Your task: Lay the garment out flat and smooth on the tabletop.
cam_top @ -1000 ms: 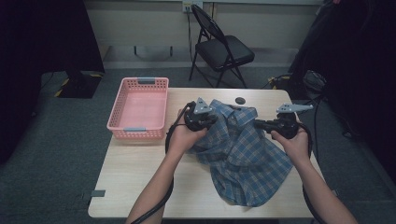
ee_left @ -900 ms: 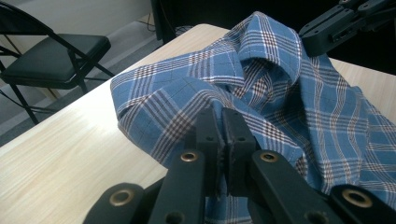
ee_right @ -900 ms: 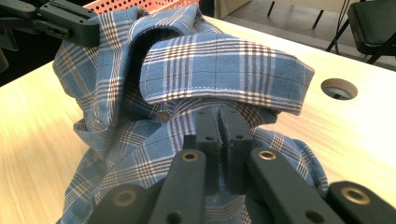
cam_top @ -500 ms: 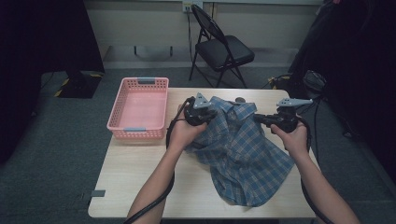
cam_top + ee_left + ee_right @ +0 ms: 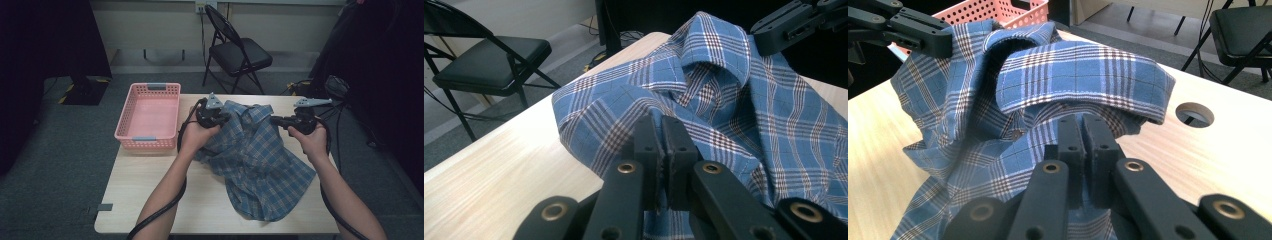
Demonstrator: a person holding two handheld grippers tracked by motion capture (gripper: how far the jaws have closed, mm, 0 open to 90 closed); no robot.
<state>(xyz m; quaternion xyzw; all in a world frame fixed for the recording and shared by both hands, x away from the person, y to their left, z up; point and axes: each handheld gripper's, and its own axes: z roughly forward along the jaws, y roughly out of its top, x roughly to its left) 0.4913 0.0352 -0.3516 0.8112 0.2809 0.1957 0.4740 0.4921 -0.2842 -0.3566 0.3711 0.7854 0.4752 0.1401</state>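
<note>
Jaws on my left gripper (image 5: 226,118) are pressed together on a fold of the blue plaid shirt (image 5: 255,160), and in the left gripper view that pinch sits on the cloth near the shirt's shoulder, with the collar rising beyond it. Furthest left on the surface (image 5: 150,195) stands a pink basket (image 5: 149,116), close to the far left corner, apart from the shirt. I hold the left gripper just right of the basket, at the shirt's far left edge. From there the shirt spreads rumpled across the middle and right of the surface, its lower part reaching toward the near right edge. My right gripper (image 5: 274,120) is at the shirt's far right side, and its jaws are likewise clamped tight on the fabric just below the collar, as the right gripper view shows. A round hole (image 5: 1194,114) in the surface lies right of the collar in that view. Beyond the far edge a black folding chair (image 5: 235,52) stands on the floor.
</note>
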